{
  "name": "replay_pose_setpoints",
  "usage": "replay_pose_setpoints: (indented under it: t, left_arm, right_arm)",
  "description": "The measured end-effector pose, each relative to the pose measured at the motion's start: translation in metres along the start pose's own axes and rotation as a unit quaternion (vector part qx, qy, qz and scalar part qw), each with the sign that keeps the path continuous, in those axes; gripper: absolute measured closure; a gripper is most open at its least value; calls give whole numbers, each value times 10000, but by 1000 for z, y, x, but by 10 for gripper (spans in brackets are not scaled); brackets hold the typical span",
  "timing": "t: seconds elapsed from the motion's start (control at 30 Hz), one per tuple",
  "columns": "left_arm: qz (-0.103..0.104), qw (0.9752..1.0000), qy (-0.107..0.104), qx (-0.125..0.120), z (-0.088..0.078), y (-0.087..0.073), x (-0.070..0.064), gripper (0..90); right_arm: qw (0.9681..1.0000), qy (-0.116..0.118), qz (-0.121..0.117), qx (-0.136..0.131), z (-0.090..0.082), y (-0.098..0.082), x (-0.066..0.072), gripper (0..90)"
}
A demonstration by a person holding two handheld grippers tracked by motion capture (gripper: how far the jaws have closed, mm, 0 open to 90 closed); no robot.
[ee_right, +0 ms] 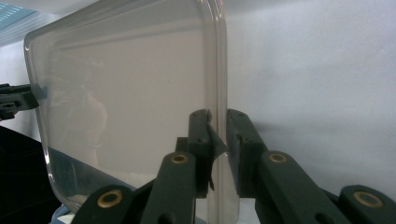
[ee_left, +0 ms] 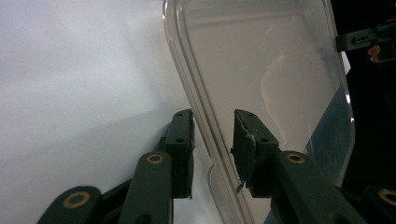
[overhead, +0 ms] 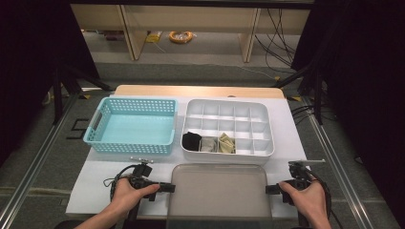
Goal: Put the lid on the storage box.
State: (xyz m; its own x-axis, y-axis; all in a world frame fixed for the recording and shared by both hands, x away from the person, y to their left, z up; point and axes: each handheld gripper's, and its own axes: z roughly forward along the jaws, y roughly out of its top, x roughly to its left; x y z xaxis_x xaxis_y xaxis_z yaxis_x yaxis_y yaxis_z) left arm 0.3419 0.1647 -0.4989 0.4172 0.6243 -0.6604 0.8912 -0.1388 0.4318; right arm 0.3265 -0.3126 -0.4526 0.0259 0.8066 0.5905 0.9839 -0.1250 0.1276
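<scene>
A clear plastic lid (overhead: pixel 217 188) lies flat at the table's near edge, between my two hands. My left gripper (overhead: pixel 171 187) points right at the lid's left rim. In the left gripper view its jaws (ee_left: pixel 212 135) straddle the lid's rim (ee_left: pixel 201 107), with a gap still showing on the inner side. My right gripper (overhead: pixel 268 189) points left at the lid's right edge. In the right gripper view it (ee_right: pixel 217 126) is shut on the edge of the lid (ee_right: pixel 130 93). The left gripper's tip (ee_right: pixel 14 100) shows at the lid's far side.
A light blue basket (overhead: pixel 138 101) stands at the back left and holds nothing. Beside it a white divided tray (overhead: pixel 227 102) holds a black item (overhead: pixel 191 140), a grey one (overhead: pixel 208 144) and an olive one (overhead: pixel 226 143) in its front compartments. White tabletop (overhead: pixel 95 176) surrounds them.
</scene>
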Motion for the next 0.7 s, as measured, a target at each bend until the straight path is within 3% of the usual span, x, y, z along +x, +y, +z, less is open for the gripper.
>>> replay_pose_setpoints:
  t: [0.1, 0.13, 0.2, 0.23, 0.33, 0.37, 0.4, 0.43, 0.5, 0.63, 0.7]
  left_arm:
    - [10, 10000, 88, 11, -2, 0, 0, 669]
    - [15, 9999, 102, 23, -2, 0, 0, 659]
    - [-12, 10000, 59, -35, -2, 0, 0, 639]
    - [-14, 10000, -16, -15, -2, 0, 1, 630]
    - [-14, 10000, -9, -47, -1, 0, 1, 616]
    - [-10, 10000, -22, -46, -1, 0, 1, 614]
    - [-26, 10000, -43, -66, -1, 0, 1, 615]
    - [-80, 10000, -19, -55, 0, 0, 0, 617]
    - [-117, 9998, -117, -79, 2, 0, 0, 627]
    - [-44, 9999, -116, 12, 4, 2, 0, 662]
    - [-118, 9998, -157, -13, 5, 2, 0, 671]
  right_arm:
    - [10000, -16, 26, 51, -1, -1, 0, 812]
    - [9999, -64, -110, 82, -1, -1, -2, 811]
    - [9999, 5, -115, 43, -1, -2, -3, 811]
    - [10000, -26, 66, -26, 0, -1, 0, 812]
    - [10000, 23, 1, -18, -1, -2, 0, 812]
    - [9999, -19, -1, -127, 0, -3, 0, 812]
    - [9998, -73, -183, -75, 0, -3, -2, 812]
    - [9997, -90, -200, -63, 0, -3, -2, 812]
    - [9999, -19, -6, -136, 0, -2, 1, 812]
    - [10000, 2, -29, -61, -1, -2, 2, 811]
    - [10000, 12, -60, -65, -1, -3, 1, 811]
